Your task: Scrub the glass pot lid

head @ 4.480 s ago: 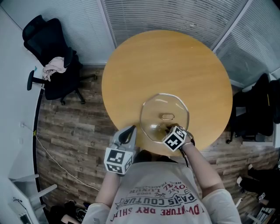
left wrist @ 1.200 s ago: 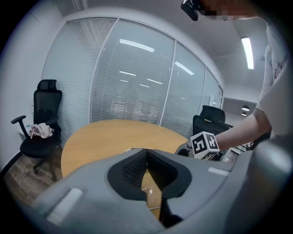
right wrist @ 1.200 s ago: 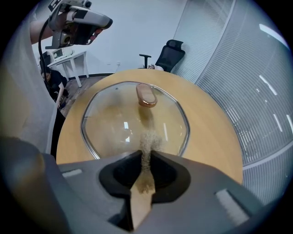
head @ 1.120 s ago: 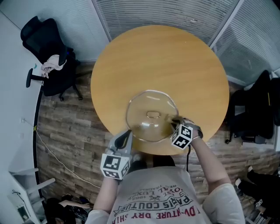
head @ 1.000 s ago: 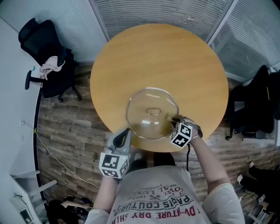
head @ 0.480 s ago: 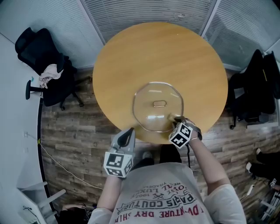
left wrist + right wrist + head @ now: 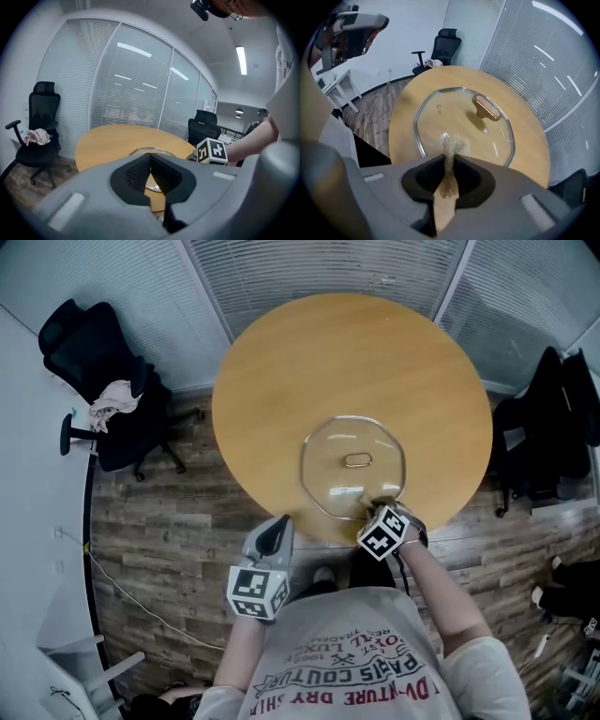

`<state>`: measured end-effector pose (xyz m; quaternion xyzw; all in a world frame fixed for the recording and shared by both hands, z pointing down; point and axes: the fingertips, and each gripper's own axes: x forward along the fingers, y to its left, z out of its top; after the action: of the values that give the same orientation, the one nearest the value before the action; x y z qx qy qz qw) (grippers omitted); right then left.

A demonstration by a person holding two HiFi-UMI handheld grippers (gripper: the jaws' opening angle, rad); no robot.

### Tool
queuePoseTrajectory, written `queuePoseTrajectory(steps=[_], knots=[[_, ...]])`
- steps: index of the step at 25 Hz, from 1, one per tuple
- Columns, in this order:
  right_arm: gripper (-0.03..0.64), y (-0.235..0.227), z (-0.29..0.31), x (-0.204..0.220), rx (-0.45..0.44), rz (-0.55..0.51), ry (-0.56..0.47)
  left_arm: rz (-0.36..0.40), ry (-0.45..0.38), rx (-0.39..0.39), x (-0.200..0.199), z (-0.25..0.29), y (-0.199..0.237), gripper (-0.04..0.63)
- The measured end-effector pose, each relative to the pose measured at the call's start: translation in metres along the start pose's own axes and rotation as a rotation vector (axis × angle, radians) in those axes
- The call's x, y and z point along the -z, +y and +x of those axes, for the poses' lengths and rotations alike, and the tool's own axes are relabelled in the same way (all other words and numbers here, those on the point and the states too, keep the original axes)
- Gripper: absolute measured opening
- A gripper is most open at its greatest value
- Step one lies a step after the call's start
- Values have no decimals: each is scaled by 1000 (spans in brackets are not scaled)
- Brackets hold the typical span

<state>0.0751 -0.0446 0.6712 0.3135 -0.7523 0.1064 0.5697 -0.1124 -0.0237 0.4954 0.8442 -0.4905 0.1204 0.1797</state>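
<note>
An octagonal glass pot lid (image 7: 353, 465) (image 7: 461, 124) with a tan handle (image 7: 486, 107) lies flat on the round wooden table (image 7: 347, 362), near its front edge. My right gripper (image 7: 379, 512) (image 7: 449, 165) is shut on a wooden-handled brush (image 7: 449, 152), whose bristles rest on the lid's near part. My left gripper (image 7: 272, 535) (image 7: 149, 171) hangs off the table's front left edge, jaws shut with nothing between them, apart from the lid (image 7: 149, 152).
A black office chair (image 7: 94, 381) with a pink cloth on it stands left of the table. Dark chairs and bags (image 7: 553, 427) sit at the right. Blinds (image 7: 319, 268) line the far wall. Wood floor surrounds the table.
Over the last seconds the lid and my right gripper with the brush have shifted slightly across the view; the brush stays on the lid's near part. My left gripper has kept its place off the edge.
</note>
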Motion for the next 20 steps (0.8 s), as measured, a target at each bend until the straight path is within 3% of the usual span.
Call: queuePoseTrajectory(steps=[13,20], knots=[[58,52,2,-40,-75,50,-15,-40,-16,-57,15,-42,33,8],[58,51,-14,-50,-36,100,-126,-51,-6,-63,23,-45,32,8]])
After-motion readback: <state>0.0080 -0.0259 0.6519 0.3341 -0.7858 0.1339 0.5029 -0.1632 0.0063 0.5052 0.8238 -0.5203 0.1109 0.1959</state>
